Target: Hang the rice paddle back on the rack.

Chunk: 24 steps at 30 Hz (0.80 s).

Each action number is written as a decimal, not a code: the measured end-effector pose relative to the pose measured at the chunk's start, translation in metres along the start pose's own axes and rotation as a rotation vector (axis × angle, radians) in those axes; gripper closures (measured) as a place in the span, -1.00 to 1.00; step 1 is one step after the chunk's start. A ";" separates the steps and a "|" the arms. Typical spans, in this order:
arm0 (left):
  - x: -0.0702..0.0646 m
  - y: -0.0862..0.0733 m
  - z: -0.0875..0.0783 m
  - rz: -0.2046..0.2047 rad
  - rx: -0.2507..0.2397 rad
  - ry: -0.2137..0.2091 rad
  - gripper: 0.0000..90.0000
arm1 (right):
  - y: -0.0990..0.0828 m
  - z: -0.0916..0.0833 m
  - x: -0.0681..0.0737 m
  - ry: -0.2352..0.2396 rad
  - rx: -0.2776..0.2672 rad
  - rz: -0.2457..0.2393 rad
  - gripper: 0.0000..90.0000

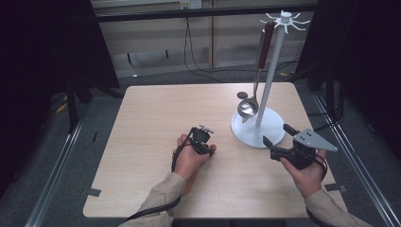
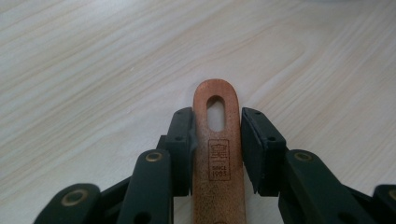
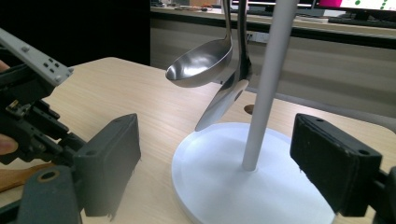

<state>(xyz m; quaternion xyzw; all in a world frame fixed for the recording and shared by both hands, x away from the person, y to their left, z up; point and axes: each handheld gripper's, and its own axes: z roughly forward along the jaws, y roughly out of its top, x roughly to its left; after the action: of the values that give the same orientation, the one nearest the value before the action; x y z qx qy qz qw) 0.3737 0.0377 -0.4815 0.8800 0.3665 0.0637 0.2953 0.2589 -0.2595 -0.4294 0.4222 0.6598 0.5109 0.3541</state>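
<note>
A: What do the left jaws have hold of?

B: In the left gripper view, the left gripper (image 2: 217, 149) has its two black jaws closed against the sides of a flat reddish-brown wooden handle (image 2: 218, 158); the handle has a rounded end with an oval hanging slot and a small stamped mark below the slot; it lies low over the pale wood-grain tabletop (image 2: 93, 70). What the handle belongs to is hidden.

A: And from above?

B: In the high view the left gripper (image 1: 202, 142) sits near the middle of the tabletop (image 1: 156, 123), wrapped in the person's left hand (image 1: 189, 161); a black cable trails back along the beige sleeve.

A: The right jaws?

B: The right gripper (image 3: 224, 163) is spread wide with nothing between its jaws; through the gap stands a white utensil stand with a round base and upright pole (image 3: 254, 177). In the high view the right gripper (image 1: 279, 139), held in the right hand (image 1: 307, 172), is just beside the stand's base (image 1: 257, 130).

A: What is on the stand?

B: A shiny steel ladle with a dark red-brown handle (image 1: 255, 90) hangs from the hooked top, its bowl just above the base; in the right gripper view a second steel utensil (image 3: 224, 102) hangs touching the ladle's bowl (image 3: 201, 65).
</note>
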 end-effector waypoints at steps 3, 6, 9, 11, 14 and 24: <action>0.000 0.001 -0.007 -0.053 -0.064 -0.031 0.46 | 0.000 0.002 0.003 0.012 0.000 -0.002 -0.65; 0.000 0.001 -0.018 -0.076 -0.114 -0.044 0.46 | -0.001 0.005 0.004 0.027 0.004 0.000 -0.65; 0.000 0.000 -0.033 -0.100 -0.178 -0.054 0.46 | 0.000 0.008 0.007 0.043 0.011 0.005 -0.65; -0.002 0.000 -0.043 -0.120 -0.253 -0.074 0.46 | 0.001 0.011 0.010 0.053 0.007 0.004 -0.65; -0.004 -0.002 -0.056 -0.113 -0.321 -0.088 0.46 | 0.003 0.017 0.018 0.080 0.008 0.002 -0.65; -0.015 -0.006 -0.079 -0.103 -0.494 -0.146 0.46 | 0.006 0.034 0.040 0.172 0.021 -0.009 -0.65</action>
<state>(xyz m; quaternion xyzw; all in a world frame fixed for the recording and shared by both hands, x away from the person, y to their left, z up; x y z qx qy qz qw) 0.3337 0.0682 -0.4186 0.7636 0.3620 0.0724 0.5297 0.2752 -0.2094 -0.4328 0.3774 0.6951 0.5366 0.2941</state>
